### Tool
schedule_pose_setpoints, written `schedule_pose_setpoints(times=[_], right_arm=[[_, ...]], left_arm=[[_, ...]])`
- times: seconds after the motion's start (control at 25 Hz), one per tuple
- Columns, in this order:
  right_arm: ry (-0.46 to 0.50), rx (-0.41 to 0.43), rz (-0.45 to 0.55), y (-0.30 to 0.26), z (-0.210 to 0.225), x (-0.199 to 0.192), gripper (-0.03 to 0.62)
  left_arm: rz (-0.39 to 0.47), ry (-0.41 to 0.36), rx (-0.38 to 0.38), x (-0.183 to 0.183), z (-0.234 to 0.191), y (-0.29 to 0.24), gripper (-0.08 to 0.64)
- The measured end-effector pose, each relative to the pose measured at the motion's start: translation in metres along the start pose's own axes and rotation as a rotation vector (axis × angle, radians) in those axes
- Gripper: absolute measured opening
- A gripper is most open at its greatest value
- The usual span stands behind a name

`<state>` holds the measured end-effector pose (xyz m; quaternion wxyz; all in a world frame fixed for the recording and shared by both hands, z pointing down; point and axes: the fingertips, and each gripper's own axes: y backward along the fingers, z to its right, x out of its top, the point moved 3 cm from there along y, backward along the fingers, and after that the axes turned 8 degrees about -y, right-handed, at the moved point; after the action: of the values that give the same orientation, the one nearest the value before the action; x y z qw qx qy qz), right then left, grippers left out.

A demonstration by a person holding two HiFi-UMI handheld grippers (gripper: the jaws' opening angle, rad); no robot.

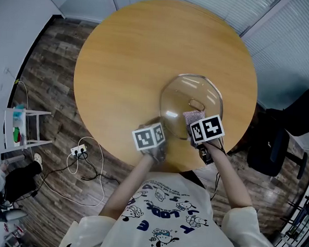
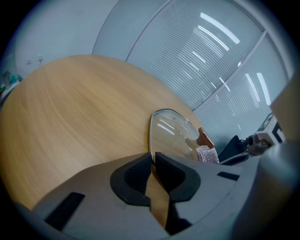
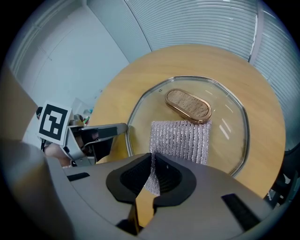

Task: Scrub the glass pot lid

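My left gripper [image 2: 153,158] is clamped on the near rim of the glass pot lid [image 1: 191,104]. In the left gripper view the thin edge of the glass runs straight down into the narrow slot between the two black pads. My right gripper [image 3: 153,159] is closed tight on the lower edge of a silvery scouring cloth [image 3: 180,140]. The cloth fans out from the pads and lies flat on the glass, and its far edge touches the lid's oval copper-coloured handle [image 3: 188,105].

In the head view the lid sits dome up, right of centre on the round wooden table [image 1: 127,56], close to the table's lower edge. Both marker cubes sit just below it, the left one at the lid's lower left rim and the right one over its lower right part. I cannot tell whether the pinched rim is lifted off the wood or lying on it.

In the right gripper view my left gripper shows at the middle left of the frame, with its tip at the lid's rim.

On the dark plank floor there is a white power strip [image 1: 78,151] at the lower left. A white rack [image 1: 18,130] stands at the left edge and a black office chair [image 1: 278,143] at the right.
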<state>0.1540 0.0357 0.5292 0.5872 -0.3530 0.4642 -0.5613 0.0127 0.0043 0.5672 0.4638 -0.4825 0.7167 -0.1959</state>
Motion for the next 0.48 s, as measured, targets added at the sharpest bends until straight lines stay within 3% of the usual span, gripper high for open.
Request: schedule_pose_setpoints(times=[0.48], right_arm=[[0.003,0.027,0.003,-0.009,-0.017,0.004,0.044]], left_arm=[[-0.001,-0.003,-0.003,-0.001,0.000,-0.001,0.037]])
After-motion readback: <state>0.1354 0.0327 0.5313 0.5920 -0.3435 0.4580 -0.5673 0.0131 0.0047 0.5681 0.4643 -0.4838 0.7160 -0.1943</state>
